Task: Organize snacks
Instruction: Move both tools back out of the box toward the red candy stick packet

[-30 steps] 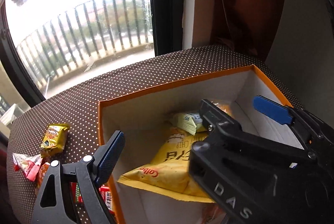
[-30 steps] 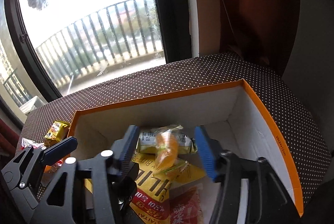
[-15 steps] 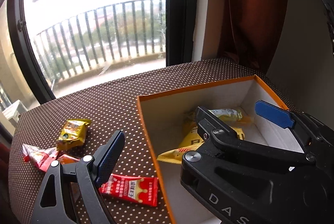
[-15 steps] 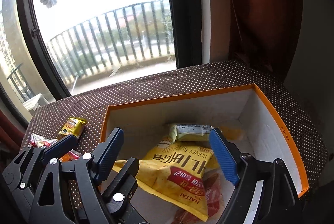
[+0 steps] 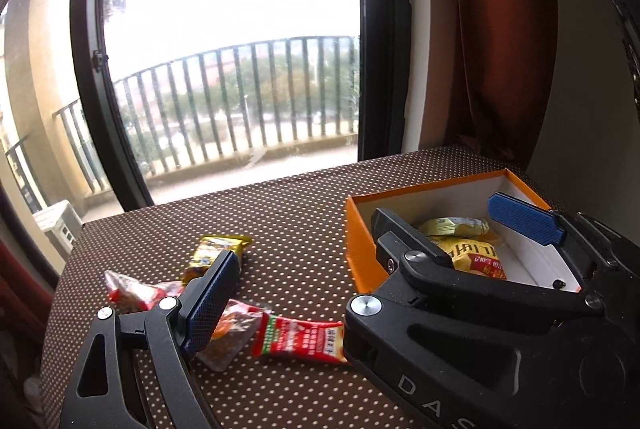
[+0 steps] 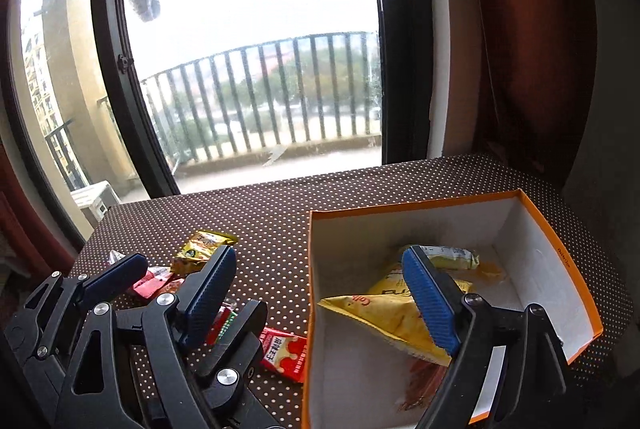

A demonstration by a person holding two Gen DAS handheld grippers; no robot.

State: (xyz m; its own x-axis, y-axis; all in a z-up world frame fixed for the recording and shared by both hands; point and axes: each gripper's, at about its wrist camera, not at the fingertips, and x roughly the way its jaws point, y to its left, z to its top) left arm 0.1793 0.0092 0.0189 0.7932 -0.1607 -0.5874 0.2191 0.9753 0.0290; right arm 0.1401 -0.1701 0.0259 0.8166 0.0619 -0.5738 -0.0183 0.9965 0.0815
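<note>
An orange box (image 5: 354, 249) with white inside stands on the dotted brown table, also in the right wrist view (image 6: 556, 249). It holds a yellow chip bag (image 6: 396, 313), a pale packet (image 6: 452, 257) and a reddish packet. Loose on the table lie a red sachet (image 5: 300, 341), a clear brown packet (image 5: 232, 333), a red-white packet (image 5: 132, 293) and a small yellow packet (image 5: 208, 253). My left gripper (image 5: 368, 261) is open and empty, above the table left of the box. My right gripper (image 6: 320, 293) is open and empty over the box's left wall.
A large window with a dark frame (image 5: 372, 41) and balcony railing runs behind the table. A brown curtain (image 5: 500, 29) hangs at the back right. The table's left edge (image 5: 60, 285) is close to the loose packets.
Both grippers have pulled back and shifted left, away from the box interior. The loose packets on the table have come into view. Both stay open.
</note>
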